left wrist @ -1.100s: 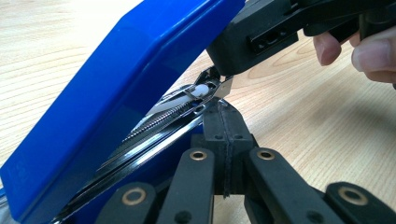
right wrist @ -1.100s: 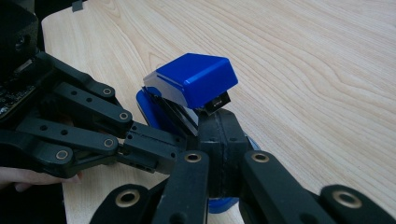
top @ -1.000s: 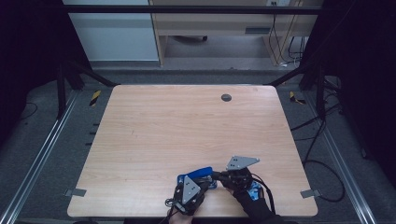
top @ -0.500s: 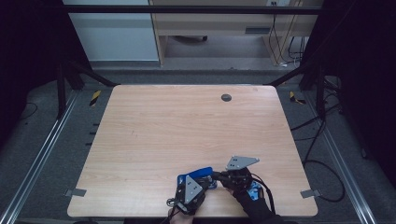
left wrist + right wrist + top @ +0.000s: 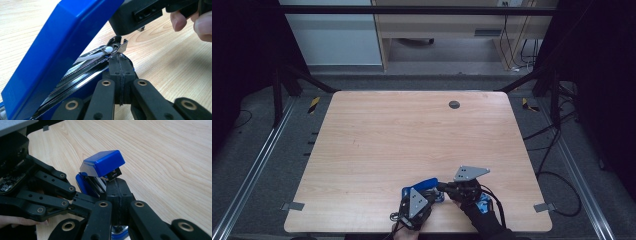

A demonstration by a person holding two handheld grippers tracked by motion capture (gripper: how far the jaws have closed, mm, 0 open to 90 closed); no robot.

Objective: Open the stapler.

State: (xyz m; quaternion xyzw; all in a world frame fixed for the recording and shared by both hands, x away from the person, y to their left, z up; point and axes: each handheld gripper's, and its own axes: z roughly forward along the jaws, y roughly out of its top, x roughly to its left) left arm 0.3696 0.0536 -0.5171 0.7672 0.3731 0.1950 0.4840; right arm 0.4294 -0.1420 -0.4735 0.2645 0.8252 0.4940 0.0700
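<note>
A blue stapler (image 5: 427, 183) lies near the table's front edge with its lid (image 5: 62, 50) swung up, baring the metal magazine and spring (image 5: 98, 60). My left gripper (image 5: 436, 196) reaches it from the front left. In the left gripper view its jaws (image 5: 120, 60) are pressed together, tips against the magazine's front end. My right gripper (image 5: 443, 188) comes in from the right. Its jaws (image 5: 117, 183) are shut too, their tips just under the lid's nose (image 5: 105, 165). The two grippers nearly touch over the stapler. I see nothing between either pair of jaws.
The wooden table (image 5: 412, 135) has a round cable hole (image 5: 454, 104) near its back edge. Metal rails (image 5: 257, 165) run along both sides, and cables (image 5: 557, 145) lie on the floor at the right. Both hands sit close to the front edge.
</note>
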